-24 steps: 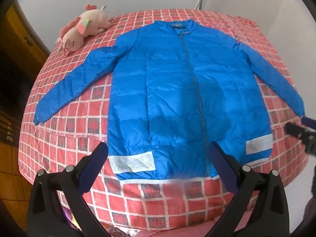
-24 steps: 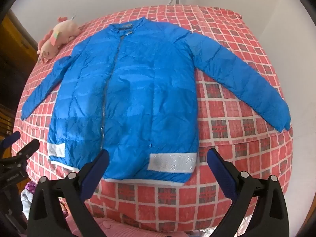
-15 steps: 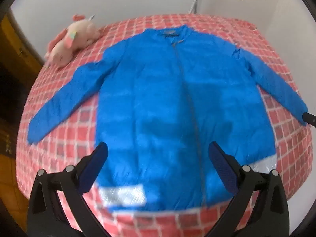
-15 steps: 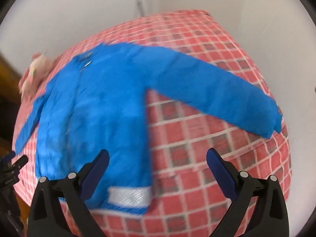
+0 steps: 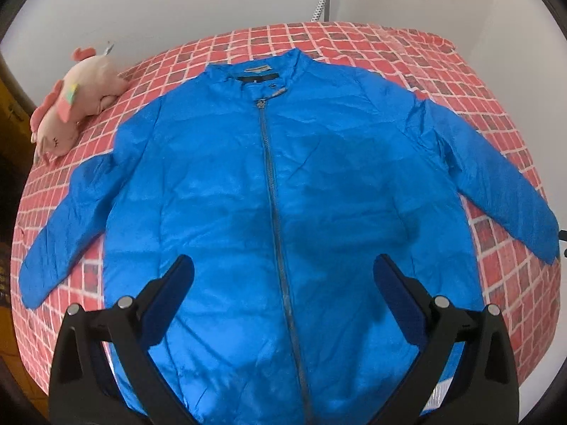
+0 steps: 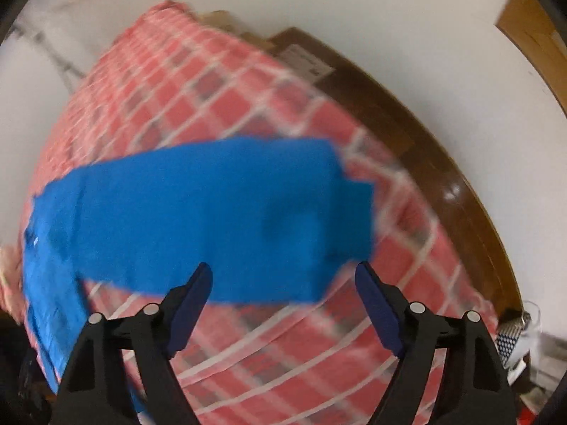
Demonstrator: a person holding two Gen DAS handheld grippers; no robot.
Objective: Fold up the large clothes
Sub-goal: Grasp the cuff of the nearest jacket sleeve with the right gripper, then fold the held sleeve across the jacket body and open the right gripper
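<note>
On the bed: your blue jacket [image 5: 226, 212] is lying flat and face up on the red checked bedspread [image 5: 443, 81], zipped, collar at the far end and hem at the near edge.
Sleeves: both are stretching outward, one to the left, one to the right [image 6: 198, 212].
Left gripper [image 5: 283, 276]: you are holding it over the lower front of the jacket, tilted steeply down, with its fingers spread wide and nothing between them.
Right gripper [image 6: 283, 279]: you are pointing it down at the cuff end of the right sleeve; its fingers are standing apart, pinching nothing. That view is blurring.
Far left corner: a pink plush toy [image 5: 76, 102] is lying near the left shoulder, apart from it.
Right of the bed: a brown wooden frame [image 6: 425, 148] is running along the mattress.
</note>
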